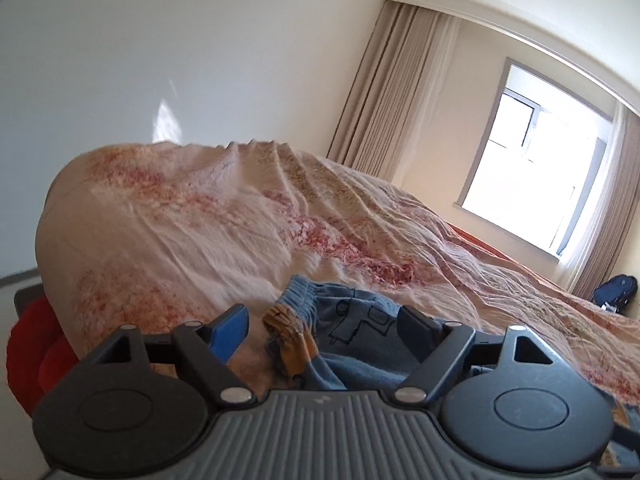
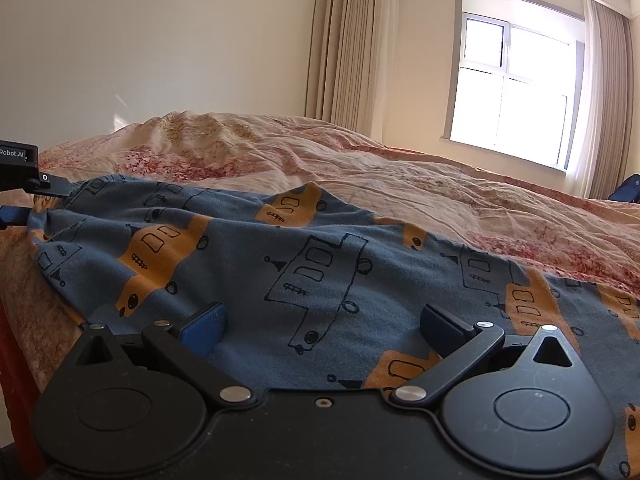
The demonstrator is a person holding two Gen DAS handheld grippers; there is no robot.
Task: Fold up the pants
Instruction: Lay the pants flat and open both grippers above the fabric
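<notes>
Blue pants (image 2: 320, 264) printed with orange and outlined trucks lie spread across the near part of the bed. In the left wrist view, their gathered waistband (image 1: 304, 300) sits bunched between the fingers of my left gripper (image 1: 324, 328). That gripper is open and its pads are clear of the cloth. The right wrist view also shows the left gripper (image 2: 46, 203), at the pants' far left end. My right gripper (image 2: 324, 326) hovers over the middle of the pants, jaws spread wide. Cloth lies below and between its fingers, and nothing is pinched.
A wrinkled pink floral bedspread (image 1: 240, 220) covers the bed. Beige curtains (image 2: 352, 40) and a bright window (image 2: 516, 84) stand beyond it. Something red (image 1: 28, 352) sits low at the bed's left edge. A dark blue bag (image 1: 618, 286) rests on the floor at far right.
</notes>
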